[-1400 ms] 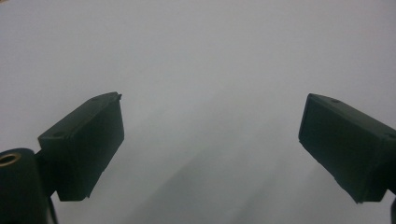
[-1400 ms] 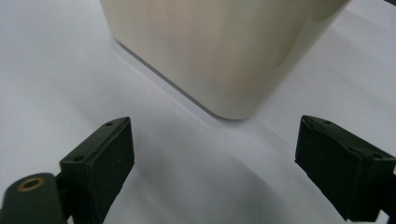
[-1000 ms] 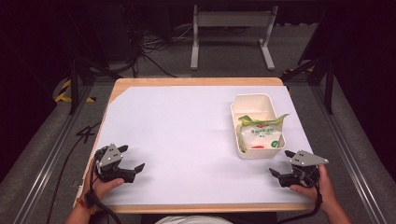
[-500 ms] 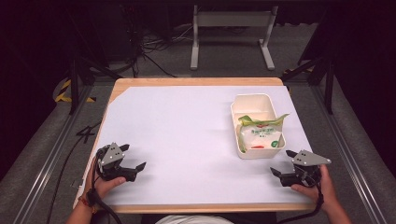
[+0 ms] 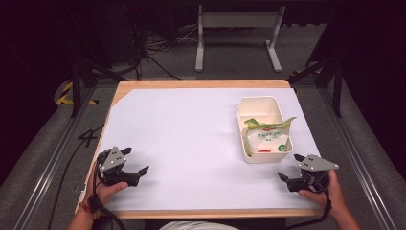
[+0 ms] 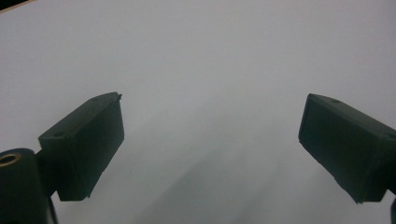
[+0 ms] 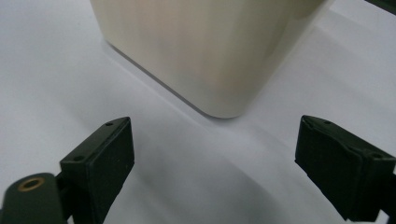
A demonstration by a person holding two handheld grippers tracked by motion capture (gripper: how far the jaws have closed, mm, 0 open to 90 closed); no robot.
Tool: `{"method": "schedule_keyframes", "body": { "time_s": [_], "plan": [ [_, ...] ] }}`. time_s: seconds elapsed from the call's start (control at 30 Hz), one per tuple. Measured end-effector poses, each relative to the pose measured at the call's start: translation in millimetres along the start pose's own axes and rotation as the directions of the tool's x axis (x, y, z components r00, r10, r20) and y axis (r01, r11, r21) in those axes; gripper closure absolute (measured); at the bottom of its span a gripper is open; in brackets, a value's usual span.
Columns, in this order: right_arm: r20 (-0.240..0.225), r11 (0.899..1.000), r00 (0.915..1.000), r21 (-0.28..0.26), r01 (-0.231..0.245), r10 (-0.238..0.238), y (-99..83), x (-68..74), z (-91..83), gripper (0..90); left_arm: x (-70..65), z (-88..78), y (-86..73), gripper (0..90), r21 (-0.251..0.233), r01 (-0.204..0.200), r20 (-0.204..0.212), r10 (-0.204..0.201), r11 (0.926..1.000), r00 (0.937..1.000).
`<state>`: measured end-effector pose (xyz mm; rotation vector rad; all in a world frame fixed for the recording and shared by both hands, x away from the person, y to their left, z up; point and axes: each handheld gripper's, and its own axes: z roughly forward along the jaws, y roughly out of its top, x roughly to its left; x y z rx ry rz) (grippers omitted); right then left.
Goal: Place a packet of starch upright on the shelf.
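White paper is covering the wooden table [image 5: 201, 84], with dark floor and cables lying beyond its far edge. On the right half a cream tub [image 5: 262, 128] is sitting with its long axis running away from the person, and a crumpled white packet [image 5: 265, 140] with green and red print is lying in the tub's near end, one green corner poking over the right rim. The right gripper [image 5: 288, 167] is resting near the front edge, just beside the tub's near right corner — its jaws are standing wide apart, holding nothing, and facing that corner [image 7: 224, 84] in the right gripper view. The left gripper [image 5: 135, 160] is lying well apart at the front left, jaws also spread wide and empty over bare paper [image 6: 210, 56]. The right hand [image 5: 328, 191] is plainly the nearer one — the packet is lying forward and slightly to the left of it.
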<state>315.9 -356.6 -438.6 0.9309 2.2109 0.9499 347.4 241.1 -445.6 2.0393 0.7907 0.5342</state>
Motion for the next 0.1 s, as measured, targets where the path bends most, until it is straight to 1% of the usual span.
{"method": "schedule_keyframes", "body": {
  "time_s": [0.1],
  "plan": [
    [0.002, 1.000, 0.9999, -0.007, -0.013, 0.013, -1.0, -1.3, -2.2, 11.5, -1.0, 1.1, 0.7, 7.5, 0.002, 0.005, 0.000, -0.005, 1.0000, 1.0000]
  ]
}}
